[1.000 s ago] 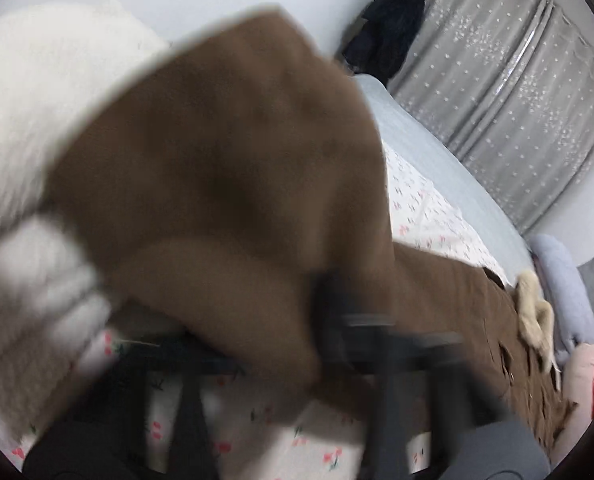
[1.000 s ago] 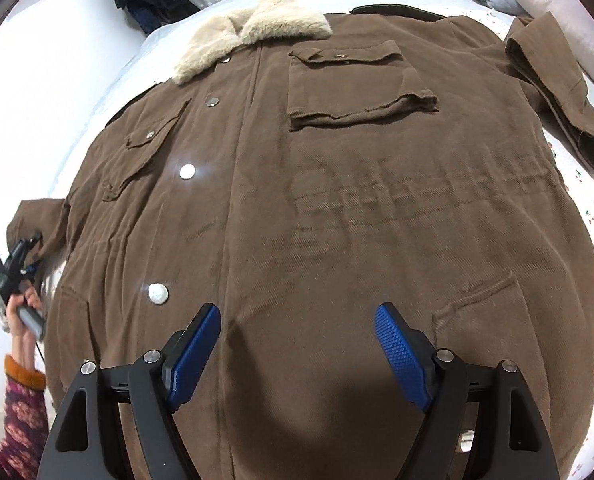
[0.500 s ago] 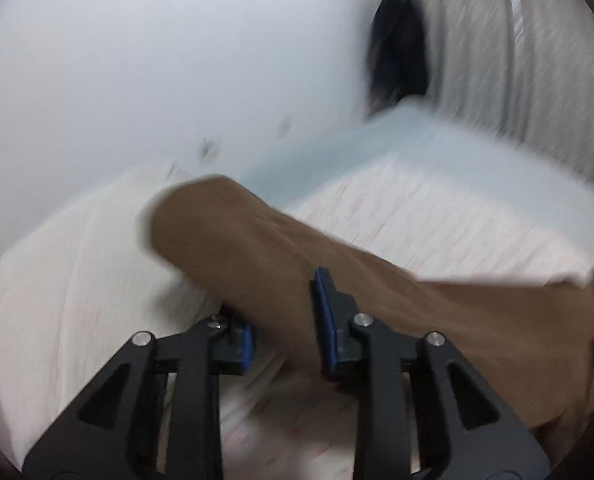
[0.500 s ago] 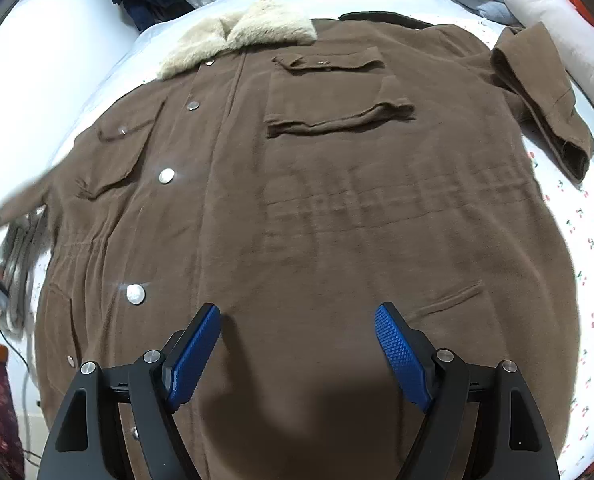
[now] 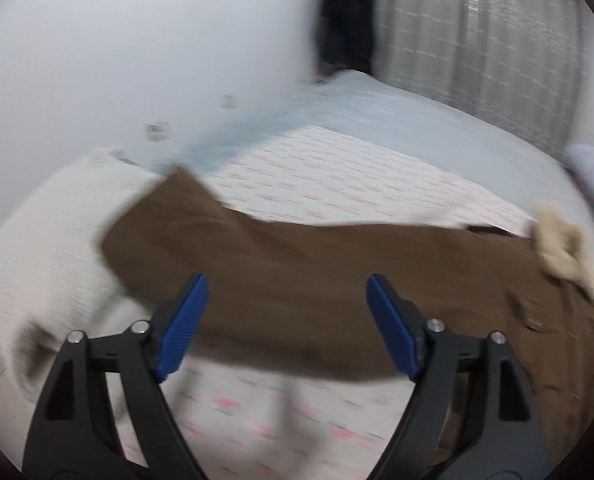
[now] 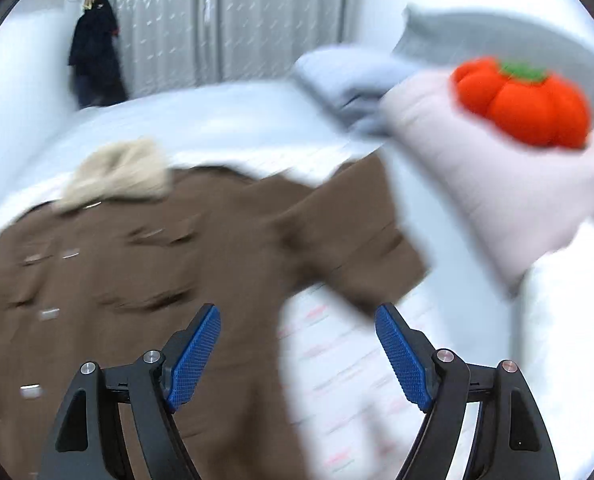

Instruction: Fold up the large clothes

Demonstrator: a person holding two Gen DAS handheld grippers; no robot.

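The brown coat is seen spread flat and unfolded ahead of the left gripper, just opened off its sleeve, and the wide-open, empty right gripper.

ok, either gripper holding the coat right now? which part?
Nothing held. Left gripper has just been opening, its pads clear of the coat sleeve. Right gripper is open, empty.

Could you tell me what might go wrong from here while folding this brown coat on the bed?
The left sleeve stretches over the white cushion at the bed's edge and could slide off. The right sleeve lies crumpled, so a fold may trap creases. Both views are blurred, so either open gripper may misjudge its grasp.
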